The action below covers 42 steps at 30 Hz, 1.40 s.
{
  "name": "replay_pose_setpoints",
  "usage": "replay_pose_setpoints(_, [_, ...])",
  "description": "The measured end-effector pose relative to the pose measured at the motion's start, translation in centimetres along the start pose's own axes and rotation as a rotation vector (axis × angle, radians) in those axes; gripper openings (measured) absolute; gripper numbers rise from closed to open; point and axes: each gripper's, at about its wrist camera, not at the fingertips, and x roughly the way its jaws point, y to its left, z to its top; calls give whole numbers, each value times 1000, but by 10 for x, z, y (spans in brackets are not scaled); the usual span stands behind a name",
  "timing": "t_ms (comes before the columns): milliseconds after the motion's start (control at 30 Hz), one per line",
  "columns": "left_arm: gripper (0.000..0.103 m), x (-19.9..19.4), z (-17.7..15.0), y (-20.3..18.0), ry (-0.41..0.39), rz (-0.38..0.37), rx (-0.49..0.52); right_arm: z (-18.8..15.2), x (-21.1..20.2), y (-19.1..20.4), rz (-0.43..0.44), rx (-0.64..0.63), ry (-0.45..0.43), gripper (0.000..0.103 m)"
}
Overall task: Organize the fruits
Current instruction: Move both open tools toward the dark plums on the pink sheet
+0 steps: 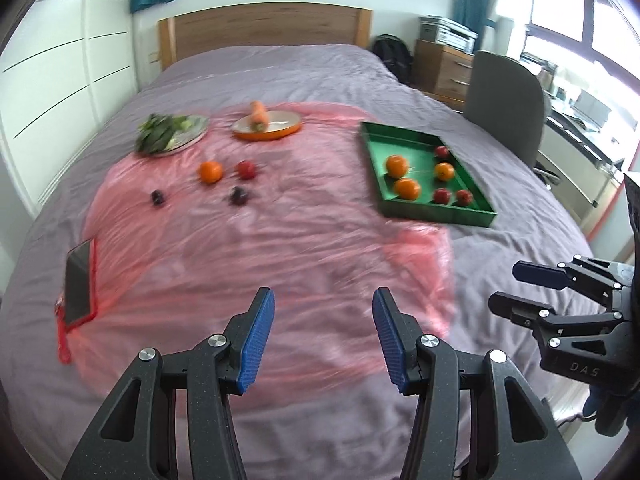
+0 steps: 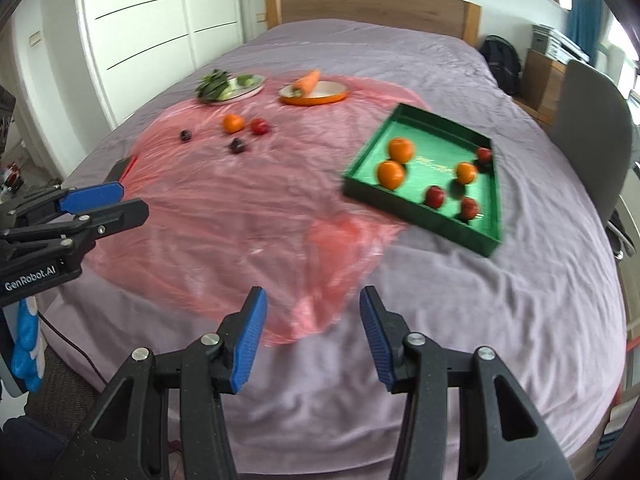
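Behind loose fruit [image 1: 211, 171], carrot dish [image 1: 267, 123] and greens plate [image 1: 173, 133]

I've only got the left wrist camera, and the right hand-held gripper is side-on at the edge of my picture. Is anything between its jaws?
Observer: No. In the right wrist view the right hand-held gripper is open and empty, above the near edge of the pink sheet.
Operator: How does my left one look from that side?
Observer: The left hand-held gripper shows side-on at the picture's left edge, with nothing between its jaws.
Operator: Any marking on it?
Observer: Yes, white lettering on its side reads GenRobot.AI.
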Motion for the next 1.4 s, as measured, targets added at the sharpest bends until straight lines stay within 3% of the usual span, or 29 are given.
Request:
replay_pose_setpoints(167, [46, -2, -15, 32, 15, 81, -28, 7, 17, 30, 61, -29, 16, 85])
replay_pose_setpoints(233, [52, -1, -18, 47, 22, 113, -56, 10, 23, 42, 80, -45, 21, 85])
replay_pose_setpoints(333, [52, 0, -19, 68, 23, 139, -89, 17, 34, 59, 102, -68, 29, 85])
replay_pose_setpoints(733, [53, 23, 12, 147, 32, 203, -219, 78, 81, 104, 190, -65, -34, 85])
replay_pose_setpoints(1167, [53, 127, 69, 232, 53, 165, -348, 153, 182, 114, 270, -11, -24, 84])
replay_pose_setpoints(1333, [53, 175, 85, 258, 65, 148, -381, 178, 225, 107, 282, 28, -15, 78])
replay_pose_setpoints(1400, [53, 188, 90, 262, 69, 154, -371, 185, 238, 103, 281, 36, -12, 71])
